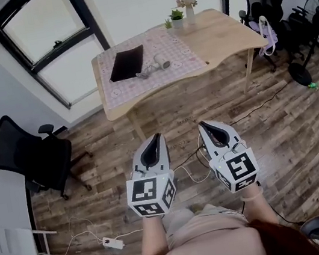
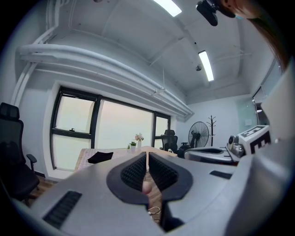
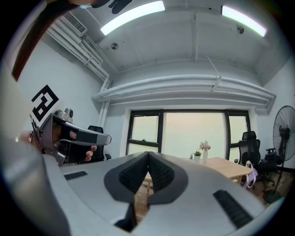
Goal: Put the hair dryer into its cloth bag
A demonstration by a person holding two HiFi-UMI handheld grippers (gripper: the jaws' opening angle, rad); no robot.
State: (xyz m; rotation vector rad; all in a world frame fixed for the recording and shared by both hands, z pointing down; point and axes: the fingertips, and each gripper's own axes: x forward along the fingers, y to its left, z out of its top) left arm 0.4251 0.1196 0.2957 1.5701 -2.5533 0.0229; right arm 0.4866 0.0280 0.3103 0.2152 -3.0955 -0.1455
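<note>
Closest to the body, the left gripper [image 1: 159, 135] and right gripper [image 1: 200, 124] are held side by side at about waist height. Each pair of fingers [image 2: 134, 173] is pressed together with nothing pinched between the ribbed pads, as both gripper views show. Directly below the fingertips there is only plank floor [image 1: 285, 144], with a thin cable [image 1: 193, 171] lying loose on it.

Well ahead of the fingers stands the counter [image 1: 225, 33], out of reach from here. Most of its top is covered by a patterned mat [image 1: 186, 52]. On that mat, ahead and slightly left of the left fingers, lies the hair dryer [image 1: 156, 64], a small pale thing on its side. Just beside it, further left, is the cloth bag [image 1: 127, 63], dark and lying flat. The two look close together, though I cannot tell whether they touch.

The dryer looks like hard, smooth plastic, so it should be stiff, fairly light and likely to slip or swivel in a narrow pinch. The safest hold is probably across the handle near where it joins the barrel, so the heavier end does not droop. The bag looks limp and thin and will likely collapse shut on its own. One pair of fingers should pinch a single layer at the mouth and lift it. Which edge is the mouth is too small to make out.

Beyond both, at the far edge of the counter, stand small potted plants [image 1: 181, 9].
</note>
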